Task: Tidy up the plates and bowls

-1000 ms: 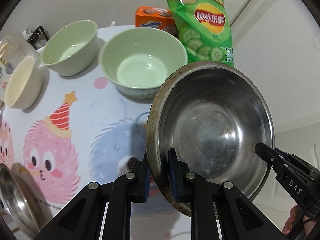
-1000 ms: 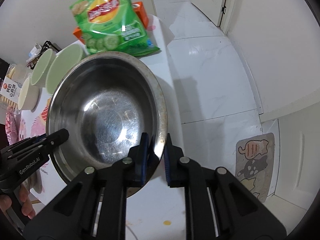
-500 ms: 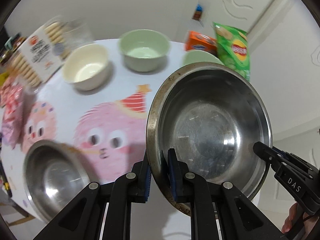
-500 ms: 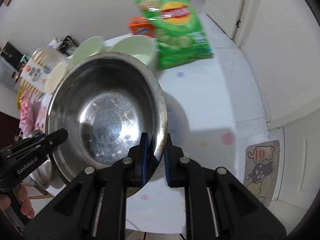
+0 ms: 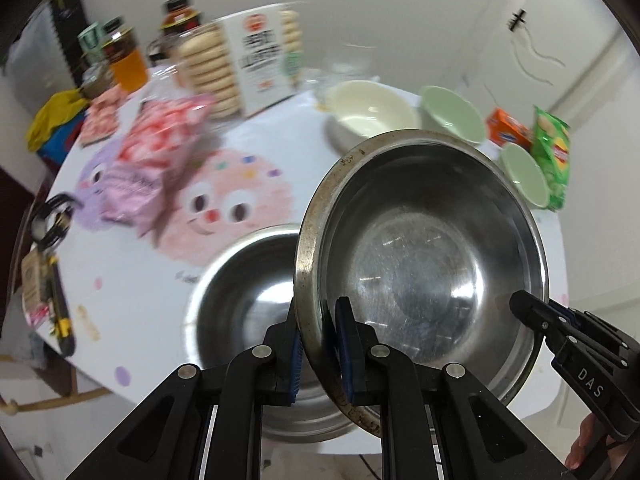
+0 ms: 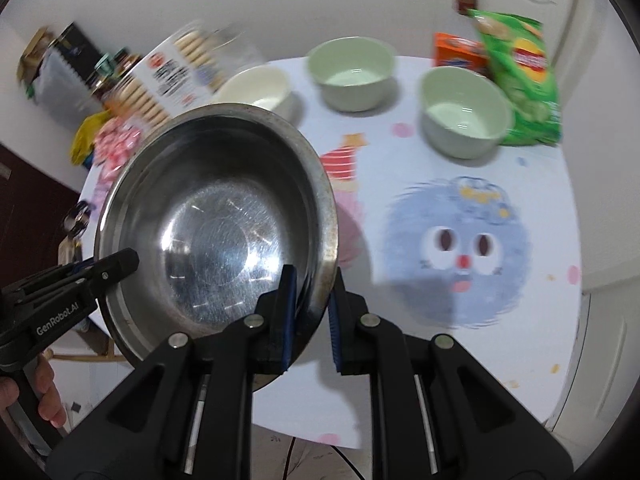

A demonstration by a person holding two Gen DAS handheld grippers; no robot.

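Steel rim pinched on opposite sides by the left hand-held gripper (image 5: 316, 344) and the right hand-held gripper (image 6: 312, 312), the steel bowl (image 5: 420, 264) hangs level and steady over a second steel bowl (image 5: 244, 288) on the counter (image 6: 440, 344), apparently for nesting

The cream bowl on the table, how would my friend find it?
Start at the round table with cartoon monsters on its cloth. Along its far edge stand three small bowls in a row. The cream bowl is the end one next to the biscuit box; the other two bowls are pale green.
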